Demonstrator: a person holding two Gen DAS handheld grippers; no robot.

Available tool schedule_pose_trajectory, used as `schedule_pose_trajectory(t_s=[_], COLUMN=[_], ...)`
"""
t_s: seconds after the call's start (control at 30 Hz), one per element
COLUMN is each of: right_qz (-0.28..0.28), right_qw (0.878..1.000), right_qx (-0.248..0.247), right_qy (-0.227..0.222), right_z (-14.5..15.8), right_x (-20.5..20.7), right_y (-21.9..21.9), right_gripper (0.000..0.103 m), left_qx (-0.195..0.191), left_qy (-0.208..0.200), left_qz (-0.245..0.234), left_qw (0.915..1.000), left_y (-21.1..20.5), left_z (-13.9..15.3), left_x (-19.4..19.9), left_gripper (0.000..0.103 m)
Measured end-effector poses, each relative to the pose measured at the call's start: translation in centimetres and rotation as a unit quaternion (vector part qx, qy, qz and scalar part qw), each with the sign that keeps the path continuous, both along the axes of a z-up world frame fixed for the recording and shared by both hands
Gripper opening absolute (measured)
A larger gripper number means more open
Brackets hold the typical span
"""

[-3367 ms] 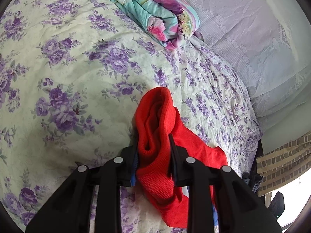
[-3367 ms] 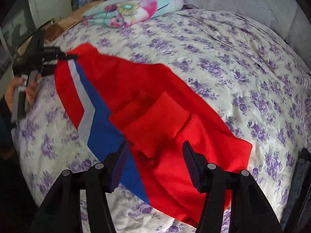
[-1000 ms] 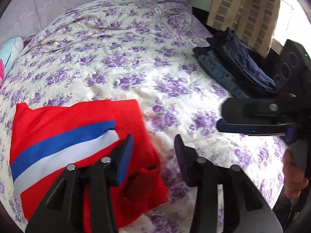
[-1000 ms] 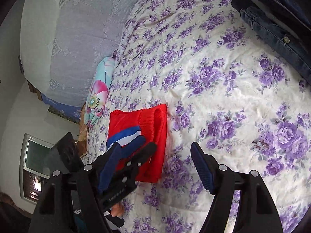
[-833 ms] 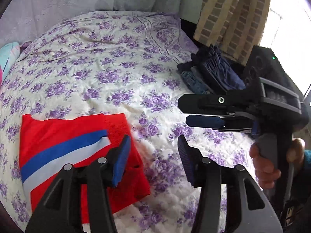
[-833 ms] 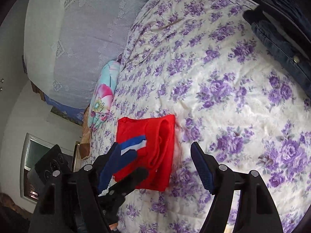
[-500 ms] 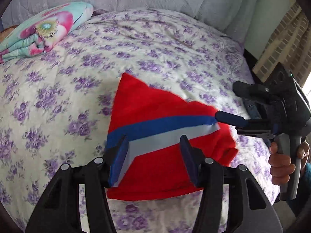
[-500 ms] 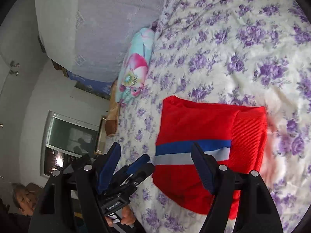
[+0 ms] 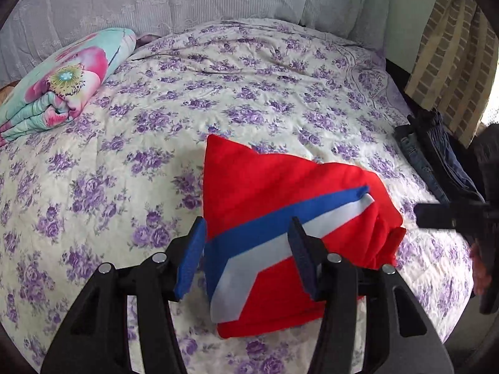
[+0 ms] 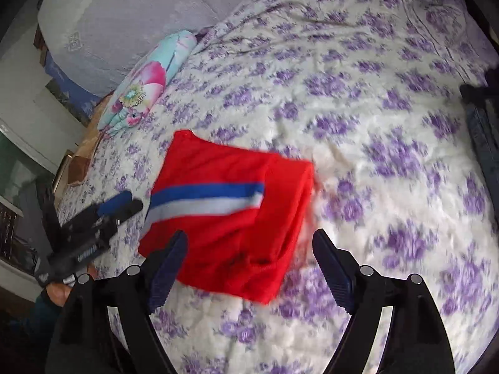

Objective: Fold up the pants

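The red pants (image 9: 280,187) with a blue and white stripe lie folded in a compact rectangle on the flowered bed; they also show in the right wrist view (image 10: 230,215). My left gripper (image 9: 246,258) is open and empty, hovering above the near edge of the pants. My right gripper (image 10: 249,265) is open and empty, above the pants' near right corner. The right gripper shows at the right edge of the left wrist view (image 9: 449,215), and the left gripper shows at the left in the right wrist view (image 10: 121,205).
A folded floral blanket (image 9: 59,81) lies at the bed's far left by the padded headboard (image 9: 187,0). Dark jeans (image 9: 436,155) are stacked at the bed's right edge. A brick-patterned curtain (image 9: 452,46) hangs at the right.
The left gripper let go of the pants, which now lie folded small. Both grippers have pulled back and swung to look at the folded pants from the near side.
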State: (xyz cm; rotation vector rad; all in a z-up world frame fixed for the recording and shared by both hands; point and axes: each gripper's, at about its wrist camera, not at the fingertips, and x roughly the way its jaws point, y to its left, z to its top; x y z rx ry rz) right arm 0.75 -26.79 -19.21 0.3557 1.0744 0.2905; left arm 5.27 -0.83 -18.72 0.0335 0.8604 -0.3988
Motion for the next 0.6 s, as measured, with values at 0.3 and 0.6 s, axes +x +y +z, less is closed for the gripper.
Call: schedule_pose_trajectory(t_s=[0.3,0.6], right_qz=[-0.051,-0.106], right_qw=[0.997,0.994], right_qx=[0.030,0.023], right_qy=[0.055,-0.002], right_z=[-5.9,-1.6], right_x=[-0.8,-2.7], right_y=[0.6,-0.9], right_gripper=[0.023,0.046], left_qx=[0.012,0.028], left_qy=[0.024,0.028], left_qz=[-0.058,-0.067], left_qw=[0.9979,0.9970], left_y=[-4.4,-4.8], left_z=[-2.2,-2.6], left_x=[3.0,2.6], left_gripper=[0.052,0.052])
